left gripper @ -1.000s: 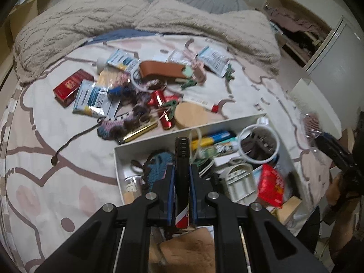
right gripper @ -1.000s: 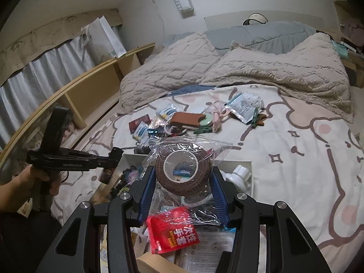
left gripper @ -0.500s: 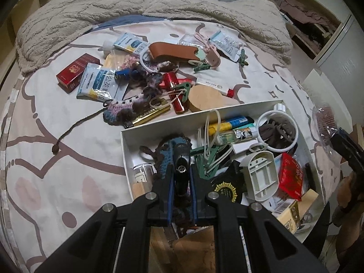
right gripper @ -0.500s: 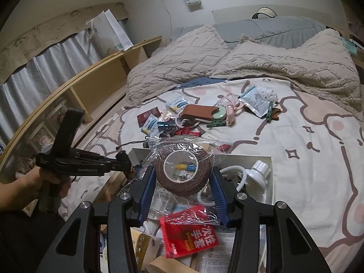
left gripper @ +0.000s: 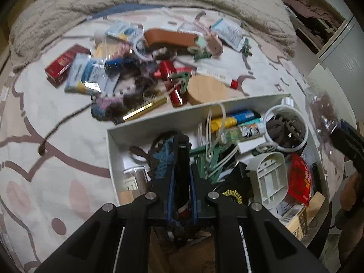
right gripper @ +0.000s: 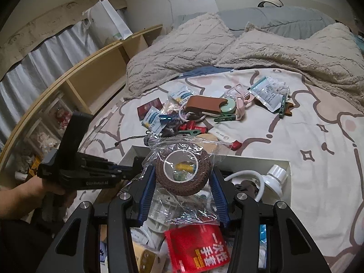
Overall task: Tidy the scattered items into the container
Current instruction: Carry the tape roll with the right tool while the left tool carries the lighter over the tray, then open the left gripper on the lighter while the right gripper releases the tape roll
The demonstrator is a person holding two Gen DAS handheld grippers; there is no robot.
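Now both loads hang over the white rectangular box [left gripper: 159, 127] on the bed: the left gripper [left gripper: 182, 159], jaws pinching a slim black tube [left gripper: 182, 173], should sink until the tube nears the clutter in the box's near-left part, then let go, while the right gripper [right gripper: 182, 182], jaws clamping a bagged brown tape roll [right gripper: 183, 173], waits above the box's middle. Compared with a second earlier, the left gripper sits lower and tips further downward, and the roll has travelled further over the box.
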